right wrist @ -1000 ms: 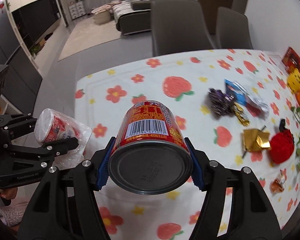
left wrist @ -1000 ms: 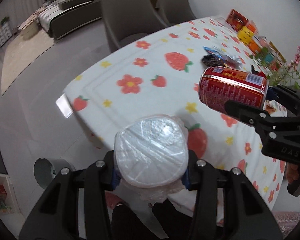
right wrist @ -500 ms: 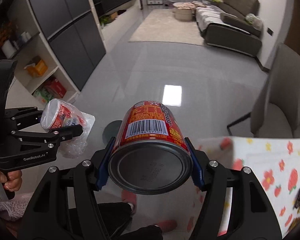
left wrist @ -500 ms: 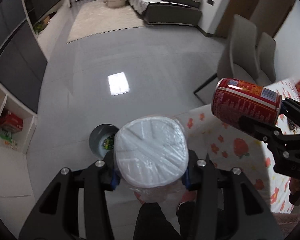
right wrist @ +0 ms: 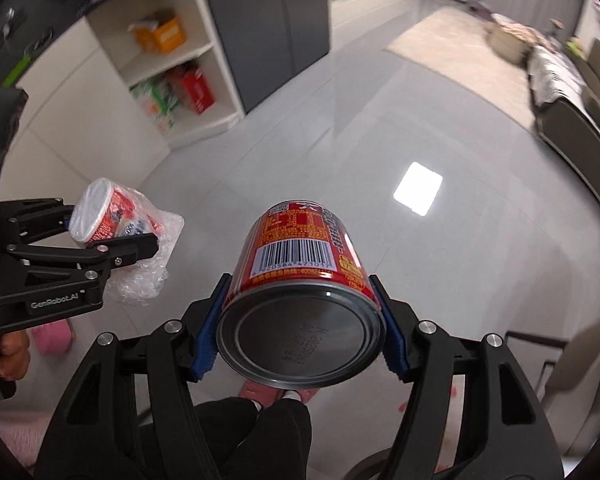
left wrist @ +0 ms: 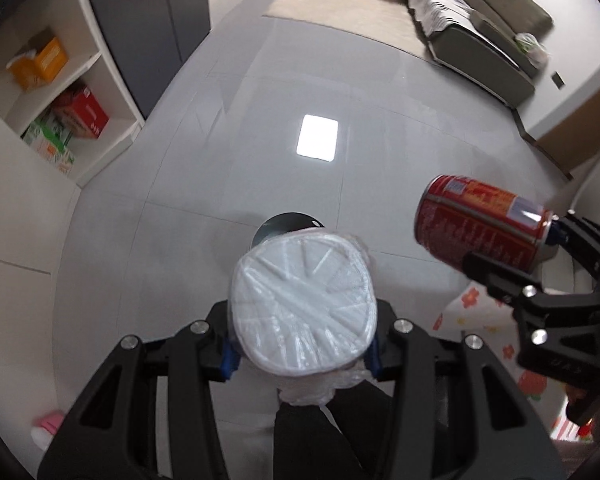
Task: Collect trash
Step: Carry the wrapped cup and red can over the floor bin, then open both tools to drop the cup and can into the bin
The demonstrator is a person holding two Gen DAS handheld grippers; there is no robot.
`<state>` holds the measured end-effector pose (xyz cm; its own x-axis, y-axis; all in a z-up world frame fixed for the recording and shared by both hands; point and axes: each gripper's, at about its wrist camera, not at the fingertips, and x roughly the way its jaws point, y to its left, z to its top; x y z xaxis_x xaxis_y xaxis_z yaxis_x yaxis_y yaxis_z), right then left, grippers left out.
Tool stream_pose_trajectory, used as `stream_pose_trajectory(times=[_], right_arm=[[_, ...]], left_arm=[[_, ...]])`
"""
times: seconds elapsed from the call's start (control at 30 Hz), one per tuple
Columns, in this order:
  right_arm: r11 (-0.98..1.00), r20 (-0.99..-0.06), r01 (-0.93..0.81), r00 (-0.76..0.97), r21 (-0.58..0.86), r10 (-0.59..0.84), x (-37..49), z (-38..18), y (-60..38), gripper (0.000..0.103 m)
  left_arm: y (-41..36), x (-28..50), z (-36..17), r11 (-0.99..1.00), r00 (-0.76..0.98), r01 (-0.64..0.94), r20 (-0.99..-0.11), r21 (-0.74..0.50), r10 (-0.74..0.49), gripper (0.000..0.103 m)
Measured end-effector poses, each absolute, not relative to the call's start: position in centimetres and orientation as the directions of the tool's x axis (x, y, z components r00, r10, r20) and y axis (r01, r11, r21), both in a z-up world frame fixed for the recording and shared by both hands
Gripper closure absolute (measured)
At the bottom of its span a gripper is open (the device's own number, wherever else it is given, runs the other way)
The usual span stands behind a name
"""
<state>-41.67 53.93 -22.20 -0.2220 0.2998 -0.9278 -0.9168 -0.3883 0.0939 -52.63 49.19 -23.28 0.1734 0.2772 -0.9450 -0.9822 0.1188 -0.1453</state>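
Swung further from the flowered surface, now only a sliver at the right edge; glossy grey floor fills both views. Ahead, open shelves beside dark cabinets, rug and sofa beyond. Left gripper clamped on a plastic-wrapped cup, over a round grey bin on the floor. Right gripper clamped on a red can, held sideways, apart from the cup.
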Motion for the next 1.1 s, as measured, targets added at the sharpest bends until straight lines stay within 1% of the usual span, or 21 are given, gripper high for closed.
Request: stream_pose_trajectory(times=[0.2, 0.43, 0.57, 0.7, 0.73, 0.77, 0.8, 0.87, 1.1], right_arm=[[-0.405, -0.956, -0.908, -0.210, 0.112, 0.206, -43.9, -32.6, 58.2, 0.040], [-0.417, -0.971, -0.903, -0.184, 0.106, 0.153, -45.9, -44.8, 61.2, 0.040], [-0.442, -0.974, -0.890, -0.185, 0.110, 0.131, -46.5, -49.8, 61.8, 0.039], [-0.455, -0.978, -0.885, -0.168, 0.095, 0.121, -46.6, -52.2, 62.4, 0.039], [-0.452, -0.980, -0.887, -0.163, 0.094, 0.118, -46.5, -52.5, 62.5, 0.039], [-0.447, -0.980, -0.890, -0.161, 0.094, 0.114, -46.3, -52.7, 62.4, 0.039], [-0.442, -0.981, -0.892, -0.161, 0.097, 0.111, -46.2, -52.7, 62.3, 0.039], [-0.438, -0.981, -0.894, -0.160, 0.098, 0.107, -45.8, -52.4, 62.1, 0.039], [-0.420, -0.977, -0.901, -0.173, 0.108, 0.121, -44.8, -50.9, 62.0, 0.039]], left_arm=[[53.4, -55.0, -31.6, 0.044, 0.187, -0.982, -0.952, -0.181, 0.242, 0.056], [57.3, -56.0, -42.3, 0.068, 0.218, -0.976, -0.954, -0.208, 0.206, 0.055], [58.8, -56.1, -47.4, 0.085, 0.244, -0.969, -0.952, -0.232, 0.185, 0.055], [59.6, -56.0, -50.6, 0.110, 0.218, -0.973, -0.965, -0.204, 0.145, 0.053], [59.7, -56.0, -50.9, 0.113, 0.212, -0.974, -0.968, -0.197, 0.136, 0.049], [59.6, -56.0, -51.0, 0.115, 0.209, -0.974, -0.969, -0.194, 0.134, 0.042], [59.6, -55.9, -50.9, 0.117, 0.206, -0.975, -0.969, -0.191, 0.137, 0.037], [59.4, -55.5, -50.4, 0.129, 0.204, -0.974, -0.968, -0.186, 0.145, 0.033], [59.7, -54.7, -48.1, 0.170, 0.207, -0.969, -0.967, -0.181, 0.151, 0.030]])
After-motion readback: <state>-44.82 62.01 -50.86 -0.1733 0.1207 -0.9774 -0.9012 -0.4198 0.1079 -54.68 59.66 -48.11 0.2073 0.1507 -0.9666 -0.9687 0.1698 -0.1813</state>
